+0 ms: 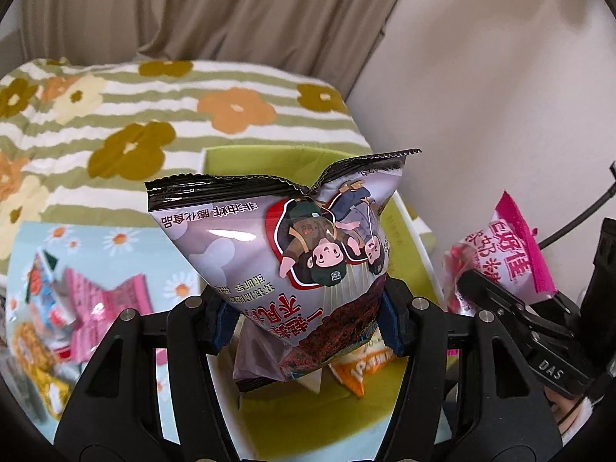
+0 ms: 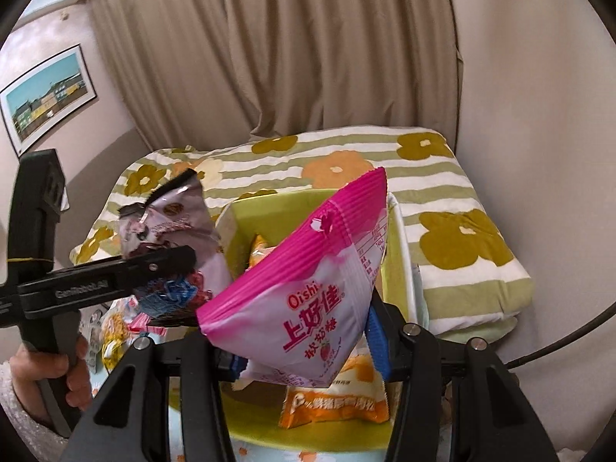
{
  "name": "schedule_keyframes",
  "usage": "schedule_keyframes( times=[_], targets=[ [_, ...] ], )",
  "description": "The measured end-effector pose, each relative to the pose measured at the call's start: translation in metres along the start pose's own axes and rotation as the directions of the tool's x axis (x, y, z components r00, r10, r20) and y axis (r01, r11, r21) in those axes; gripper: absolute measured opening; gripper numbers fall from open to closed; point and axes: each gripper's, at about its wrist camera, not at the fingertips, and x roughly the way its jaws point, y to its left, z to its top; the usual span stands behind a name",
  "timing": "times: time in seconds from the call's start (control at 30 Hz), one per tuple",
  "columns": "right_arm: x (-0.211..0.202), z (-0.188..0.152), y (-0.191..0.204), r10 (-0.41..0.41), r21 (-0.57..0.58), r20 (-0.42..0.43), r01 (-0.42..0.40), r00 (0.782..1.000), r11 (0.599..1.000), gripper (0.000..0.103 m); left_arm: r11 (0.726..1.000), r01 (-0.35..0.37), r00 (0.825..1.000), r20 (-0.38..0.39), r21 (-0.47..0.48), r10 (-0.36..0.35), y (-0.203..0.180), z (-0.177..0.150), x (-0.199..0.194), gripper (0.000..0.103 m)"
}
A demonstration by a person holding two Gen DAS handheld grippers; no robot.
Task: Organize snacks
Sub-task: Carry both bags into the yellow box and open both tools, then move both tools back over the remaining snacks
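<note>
Beige curtain (image 2: 269, 46), pale wall (image 2: 519, 77), framed picture (image 2: 48, 98).

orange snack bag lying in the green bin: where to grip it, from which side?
Probably from above, on the orange snack bag's near crimped edge. It lies flat on the green bin's floor, so the thin seam suits the fingers better than the puffed middle. Both grippers are busy: left gripper holds the purple bag, right gripper the pink bag.

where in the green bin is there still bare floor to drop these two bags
Bare green floor shows in the green bin along its near edge, in front of the orange packet, and toward the far wall. The middle is crowded by packets. Left of the bin, the loose snack pile fills the daisy mat.
</note>
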Motion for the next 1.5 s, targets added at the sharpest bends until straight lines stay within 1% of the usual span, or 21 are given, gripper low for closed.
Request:
schedule_keyframes(
  times=[0.13,0.23,0.3,0.37,0.4,0.43,0.47,0.5,0.57,0.67,0.8,1.03,1.1,1.13,1.17,1.2,1.23,1.3,1.5],
  targets=[
    [0.013,0.006,-0.009,-0.007,0.020,-0.022,0.007,1.000,1.000,0.046,1.000,0.013,0.998,-0.058,0.020,-0.012,-0.001,0.012,0.032,0.056],
    [0.026,0.013,-0.014,-0.017,0.024,-0.038,0.018,0.999,1.000,0.046,0.999,0.006,0.995,-0.096,0.043,-0.001,-0.002,0.017,0.048,0.056],
    [0.033,0.017,-0.017,-0.020,0.037,-0.044,0.022,0.999,0.999,0.046,0.998,0.013,0.993,-0.114,0.059,-0.006,-0.002,0.019,0.056,0.056],
    [0.039,0.021,-0.020,-0.023,0.043,-0.050,0.025,0.998,0.999,0.046,0.997,0.028,0.991,-0.134,0.071,-0.018,-0.003,0.021,0.064,0.059],
    [0.041,0.023,-0.020,-0.025,0.044,-0.053,0.028,0.998,0.999,0.046,0.997,0.025,0.990,-0.142,0.079,-0.014,-0.004,0.022,0.068,0.066],
    [0.044,0.024,-0.020,-0.027,0.045,-0.056,0.029,0.998,0.999,0.046,0.996,0.014,0.989,-0.149,0.089,0.000,-0.003,0.023,0.070,0.083],
    [0.046,0.025,-0.020,-0.028,0.047,-0.060,0.031,0.998,0.998,0.046,0.995,0.006,0.989,-0.151,0.098,0.009,-0.004,0.024,0.071,0.098],
    [0.048,0.026,-0.020,-0.028,0.050,-0.063,0.031,0.998,0.998,0.046,0.993,-0.009,0.990,-0.140,0.115,0.025,-0.005,0.024,0.072,0.101],
    [0.052,0.027,-0.021,-0.027,0.052,-0.070,0.031,0.997,0.998,0.046,0.991,-0.024,0.991,-0.128,0.129,0.041,-0.003,0.023,0.070,0.102],
    [0.060,0.028,-0.020,-0.032,0.047,-0.086,0.036,0.996,0.998,0.046,0.989,-0.032,0.990,-0.134,0.141,0.051,0.001,0.018,0.065,0.102],
    [0.068,0.027,-0.020,-0.030,0.043,-0.101,0.034,0.994,0.998,0.046,0.993,-0.015,0.988,-0.150,0.118,0.033,0.011,0.011,0.060,0.102],
    [0.070,0.027,-0.013,-0.044,0.023,-0.113,0.047,0.993,0.999,0.046,0.995,-0.014,0.989,-0.143,0.096,0.028,0.020,0.007,0.050,0.102],
    [0.071,0.026,-0.013,-0.061,0.027,-0.115,0.064,0.991,0.998,0.049,0.996,-0.015,0.991,-0.132,0.092,0.027,0.021,0.007,0.047,0.102],
    [0.071,0.025,-0.013,-0.077,0.028,-0.115,0.081,0.990,0.996,0.062,0.996,-0.016,0.991,-0.128,0.093,0.028,0.021,0.006,0.045,0.102],
    [0.067,0.024,-0.012,-0.100,0.025,-0.094,0.103,0.991,0.994,0.086,0.995,-0.019,0.992,-0.124,0.096,0.030,0.021,0.007,0.044,0.102],
    [0.063,0.023,-0.012,-0.106,0.022,-0.071,0.108,0.992,0.994,0.097,0.995,-0.022,0.992,-0.120,0.098,0.034,0.021,0.006,0.042,0.102],
    [0.059,0.022,-0.012,-0.106,0.017,-0.046,0.107,0.993,0.994,0.103,0.994,-0.027,0.993,-0.113,0.103,0.039,0.020,0.004,0.039,0.102],
    [0.051,0.018,-0.011,-0.105,0.006,-0.029,0.105,0.994,0.994,0.103,0.994,-0.034,0.993,-0.106,0.107,0.046,0.017,0.001,0.034,0.102],
    [0.036,0.006,-0.007,-0.090,-0.013,-0.040,0.089,0.995,0.996,0.103,0.995,-0.037,0.995,-0.093,0.091,0.045,0.014,-0.011,0.019,0.102]
  ],
)
